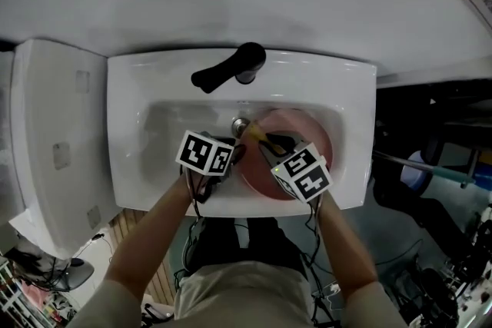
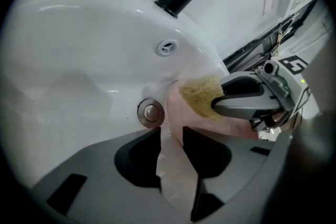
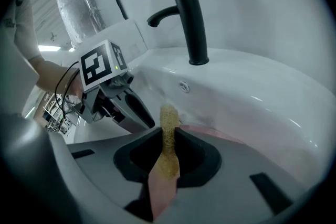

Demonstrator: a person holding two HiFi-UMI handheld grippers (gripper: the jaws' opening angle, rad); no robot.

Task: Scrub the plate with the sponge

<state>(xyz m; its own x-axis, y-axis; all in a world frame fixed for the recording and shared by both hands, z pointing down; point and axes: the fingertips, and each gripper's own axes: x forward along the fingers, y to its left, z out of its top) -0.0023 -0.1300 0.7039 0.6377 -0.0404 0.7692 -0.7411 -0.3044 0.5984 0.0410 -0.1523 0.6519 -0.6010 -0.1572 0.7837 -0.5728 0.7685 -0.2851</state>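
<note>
the right tool (image 3: pixel 167 139) is clamped on the sponge (image 3: pixel 168 118), a yellow fibrous pad. its free end sticks out past the jaw tips and sits against the pink plate (image 1: pixel 304 133), just right of the drain (image 2: pixel 150 112) as the head view shows it. the left tool (image 2: pixel 170 139) is closed on the plate's near rim, just in front of the drain, and the thin edge fills the gap between its jaws. the plate lies in the white sink (image 1: pixel 123 88), with its left edge beside the drain. the black faucet (image 1: pixel 231 69) stands behind the drain.
</note>
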